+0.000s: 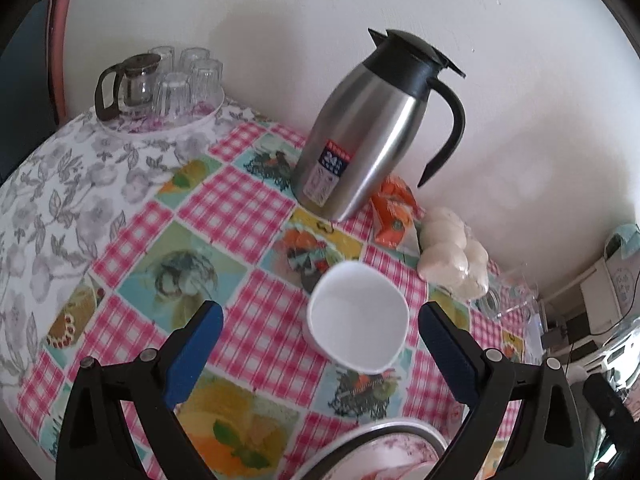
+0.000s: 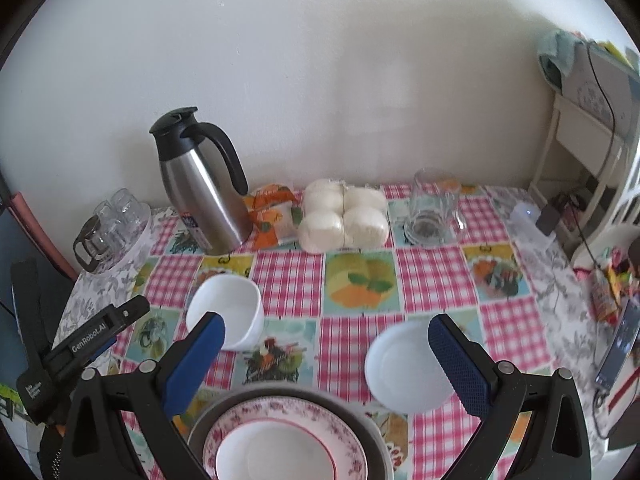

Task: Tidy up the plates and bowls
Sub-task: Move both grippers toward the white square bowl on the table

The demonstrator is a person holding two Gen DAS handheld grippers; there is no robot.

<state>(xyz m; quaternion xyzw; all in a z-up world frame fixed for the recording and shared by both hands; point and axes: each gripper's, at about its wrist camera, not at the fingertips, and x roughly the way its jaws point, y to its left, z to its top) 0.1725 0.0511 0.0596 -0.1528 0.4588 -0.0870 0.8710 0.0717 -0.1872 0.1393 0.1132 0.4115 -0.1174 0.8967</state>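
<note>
In the left wrist view, the left tool (image 1: 320, 320) is hovering over the bench (image 1: 248, 208) with its blue-padded fingers (image 1: 200, 344) spread wide and holding nothing. A white bowl (image 1: 358, 322) is sitting upright on the checked cloth between and just beyond the fingertips, not touching either pad. Behind it a steel thermos jug (image 1: 372, 128) is standing near the wall; its sticker is showing a large "24", with the remaining print too small to read. An orange packet (image 1: 394, 212) and a bag of white buns (image 1: 454, 258) are lying beside the jug, and a tray of upturned glasses (image 1: 176, 84) is sitting at the far corner. A plate rim (image 1: 384, 440) is showing at the lower edge. In the right wrist view, the right tool (image 2: 326, 340) is likewise standing spread and empty above a stack of plates (image 2: 280, 432), a floral-rimmed plate lying inside a grey one. A second white bowl (image 2: 408, 368) is resting just inside the right finger, and the first bowl (image 2: 228, 308) is sitting behind the left one. The left tool's body (image 2: 88, 340) is entering at the left, printed "GenRobot.AI". Judging by this layout, the bowl-gathering step is in hand: each tool is lining up on a bowl. The next move calls for lowering one finger inside a rim, pinching the wall, and then carrying that bowl onto the stack.
</note>
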